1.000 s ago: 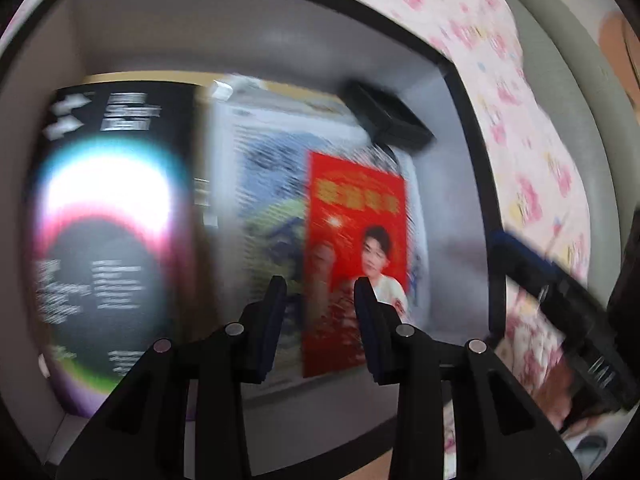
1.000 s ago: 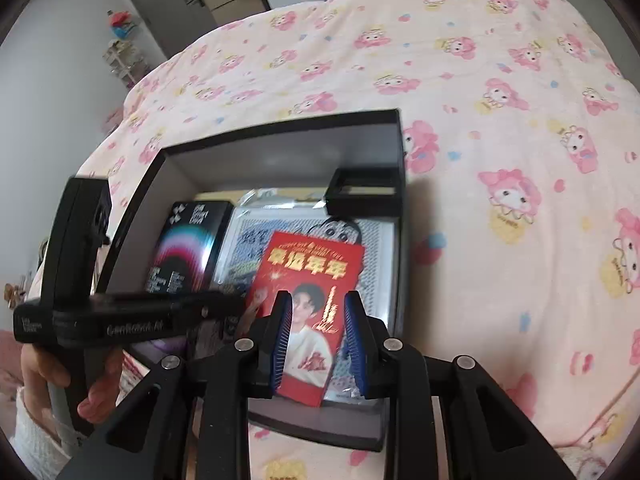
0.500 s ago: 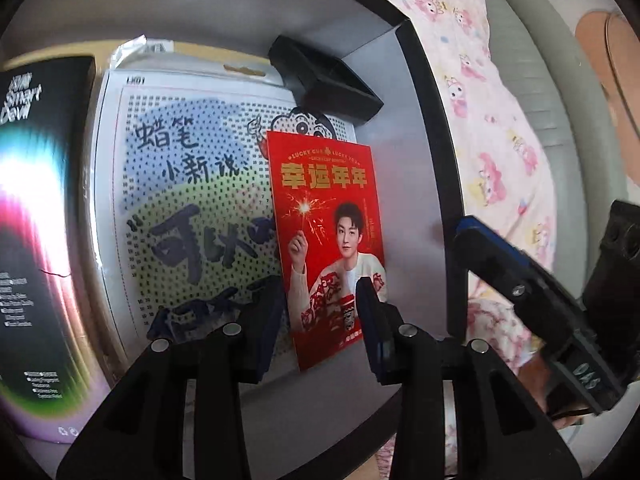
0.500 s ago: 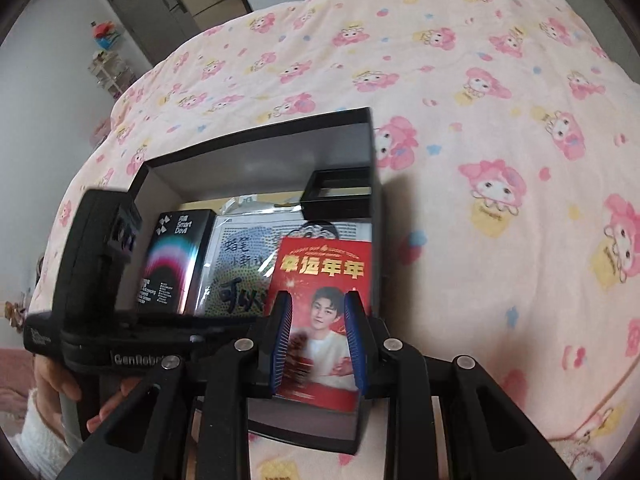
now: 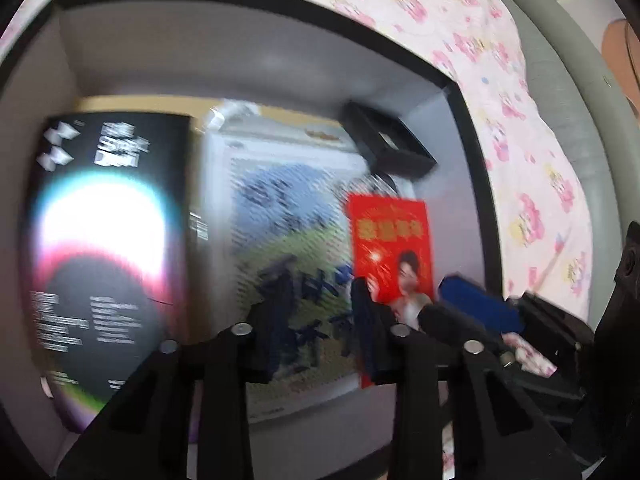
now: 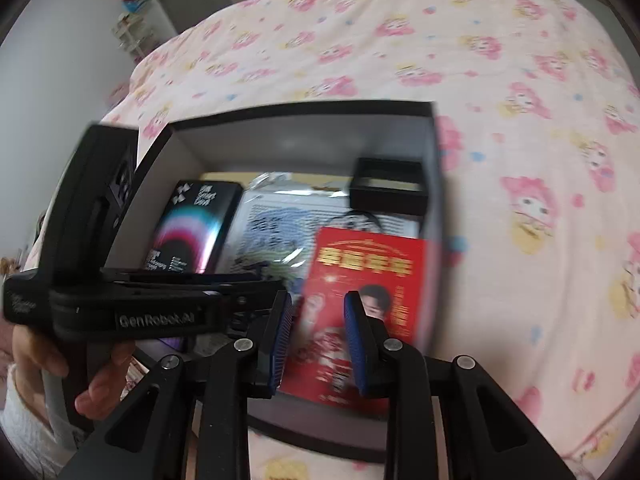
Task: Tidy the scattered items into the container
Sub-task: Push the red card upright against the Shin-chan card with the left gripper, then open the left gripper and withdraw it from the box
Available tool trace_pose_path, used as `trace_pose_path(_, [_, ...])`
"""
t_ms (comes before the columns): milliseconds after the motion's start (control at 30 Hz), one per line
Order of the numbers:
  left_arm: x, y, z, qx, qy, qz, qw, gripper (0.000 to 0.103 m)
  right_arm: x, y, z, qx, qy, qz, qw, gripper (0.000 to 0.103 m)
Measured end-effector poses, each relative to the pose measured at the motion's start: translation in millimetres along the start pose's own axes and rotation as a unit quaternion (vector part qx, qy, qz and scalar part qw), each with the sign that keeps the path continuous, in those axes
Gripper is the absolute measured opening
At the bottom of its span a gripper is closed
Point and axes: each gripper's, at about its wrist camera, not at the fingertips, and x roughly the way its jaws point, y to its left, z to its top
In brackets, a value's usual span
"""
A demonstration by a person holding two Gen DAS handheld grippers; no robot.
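A black-rimmed box (image 6: 304,110) with grey inner walls sits on the bed. Inside lie a black packet with a rainbow ring (image 6: 194,228), a white dotted packet (image 6: 276,232), a small black tray (image 6: 386,186) and a red envelope with a man's portrait (image 6: 366,280). The envelope leans at the box's right side; it also shows in the left wrist view (image 5: 390,246). My right gripper (image 6: 318,334) is open, its blue pads either side of the envelope's lower part. My left gripper (image 5: 318,328) is open over the box's near edge, holding nothing.
A pink cartoon-print bedspread (image 6: 520,120) surrounds the box. A hand (image 6: 96,372) holds the left gripper's body at the box's left. A grey door and shelf (image 6: 132,24) stand far back left.
The left gripper has pulled back and shifted left; the red envelope now lies to the right of its fingers. The right gripper stays open around the envelope. Both views are motion-blurred.
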Motion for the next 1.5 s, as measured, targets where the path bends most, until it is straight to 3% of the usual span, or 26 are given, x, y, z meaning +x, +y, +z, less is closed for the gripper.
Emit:
trace_pose_path(133, [-6.4, 8.8, -5.2, 0.003, -0.008, 0.002, 1.0000, 0.026, 22.0, 7.1, -1.6, -0.008, 0.035, 0.023, 0.999, 0.024])
trace_pose_path(200, [19.1, -24.6, 14.1, 0.008, -0.001, -0.001, 1.0000, 0.026, 34.4, 8.2, -4.1, -0.008, 0.053, 0.033, 0.998, 0.024])
trace_pose_path(300, [32.6, -28.4, 13.0, 0.015, 0.006, -0.006, 0.9999, 0.026, 48.0, 8.6, -10.3, -0.014, 0.077, 0.011, 0.997, 0.024])
trace_pose_path(433, [34.8, -31.2, 10.1, 0.022, 0.018, -0.024, 0.9993, 0.026, 44.5, 12.3, -18.4, -0.030, 0.076, -0.018, 0.996, 0.024])
trace_pose_path(533, [38.5, -31.4, 10.3, 0.008, 0.033, -0.064, 0.9974, 0.026, 30.1, 11.9, -21.6, -0.013, 0.054, -0.026, 0.998, 0.024])
trace_pose_path(667, [47.8, -39.5, 9.6, 0.014, 0.046, -0.061, 0.9970, 0.026, -7.0, 0.4, -28.3, 0.025, 0.000, -0.017, 1.000, 0.024])
trace_pose_path(800, [51.2, -51.7, 5.6, 0.018, 0.054, -0.064, 0.9963, 0.026, -29.4, -12.1, -26.8, 0.036, -0.034, -0.060, 0.997, 0.024])
trace_pose_path(933, [59.8, -66.3, 3.0, 0.022, 0.059, -0.050, 0.9967, 0.028, -31.0, -22.8, -19.2, 0.047, -0.036, -0.059, 0.996, 0.024])
trace_pose_path(1067, [67.0, -69.3, 10.9, 0.021, 0.062, -0.065, 0.9957, 0.032, -29.7, -21.9, -17.8, 0.047, -0.030, -0.052, 0.997, 0.024])
trace_pose_path(1200, [49.8, -73.0, 6.1, 0.045, 0.018, -0.039, 0.9981, 0.032, -24.8, -21.4, -20.6, 0.049, -0.029, -0.048, 0.997, 0.024])
trace_pose_path(1433, [21.6, -96.7, -8.0, 0.088, -0.047, -0.009, 0.9949, 0.031, -34.5, -4.2, -22.6, 0.035, -0.051, -0.068, 0.996, 0.024])
trace_pose_path(1500, [2.3, -88.5, -17.8, 0.097, -0.065, -0.003, 0.9932, 0.031, -44.0, 1.7, -22.8, 0.032, -0.062, -0.066, 0.995, 0.024])
